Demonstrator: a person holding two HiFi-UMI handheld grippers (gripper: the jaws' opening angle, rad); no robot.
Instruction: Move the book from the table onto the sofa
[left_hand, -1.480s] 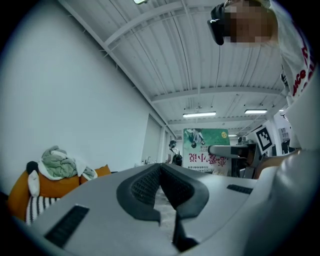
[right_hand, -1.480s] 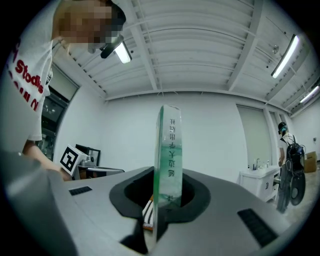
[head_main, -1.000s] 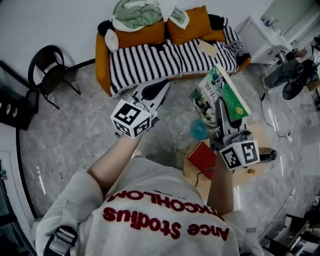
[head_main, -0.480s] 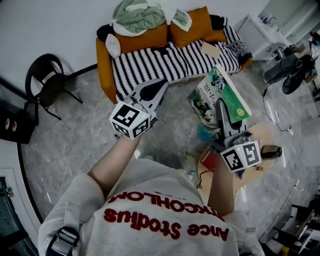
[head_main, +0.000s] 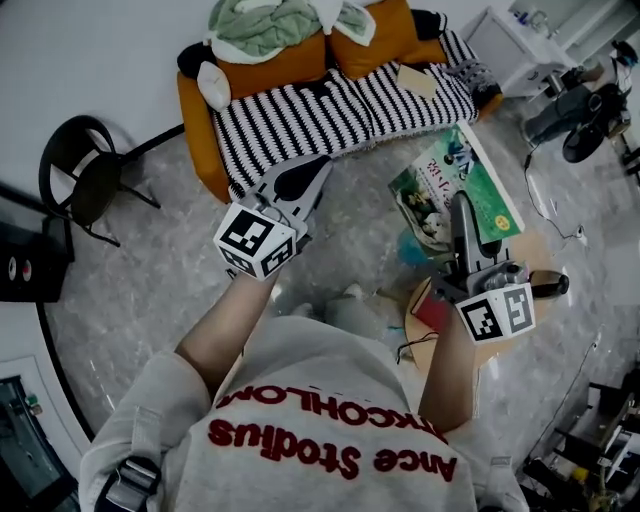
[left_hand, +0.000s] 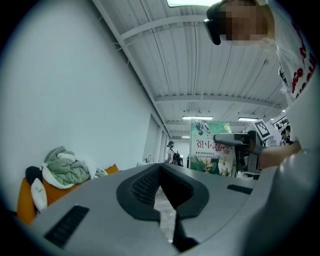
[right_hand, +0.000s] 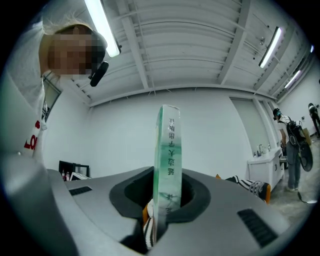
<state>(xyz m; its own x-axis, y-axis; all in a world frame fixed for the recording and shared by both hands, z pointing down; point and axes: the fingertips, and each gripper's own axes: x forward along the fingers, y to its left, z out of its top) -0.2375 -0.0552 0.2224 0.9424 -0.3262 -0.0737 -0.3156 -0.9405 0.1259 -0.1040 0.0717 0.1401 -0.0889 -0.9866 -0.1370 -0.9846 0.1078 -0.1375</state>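
A green picture book (head_main: 456, 188) hangs in the air over the floor in front of the sofa, with my right gripper (head_main: 463, 212) shut on its lower edge. Its spine (right_hand: 167, 155) stands upright between the jaws in the right gripper view. The book (left_hand: 212, 148) also shows in the left gripper view, at the right. The sofa (head_main: 330, 100) has a striped black-and-white cover and orange cushions, at the top of the head view. My left gripper (head_main: 312, 180) is shut with nothing in it and points at the sofa's front edge.
A small round wooden table (head_main: 520, 262) with a red book (head_main: 432, 310) on it sits below my right gripper. A black chair (head_main: 82, 180) stands at the left. A green blanket (head_main: 262, 22) and a brown card (head_main: 416, 80) lie on the sofa. Cables cross the floor at the right.
Both grippers have come closer to the sofa, the right one carrying the book along. The round table has slid lower in the head view.
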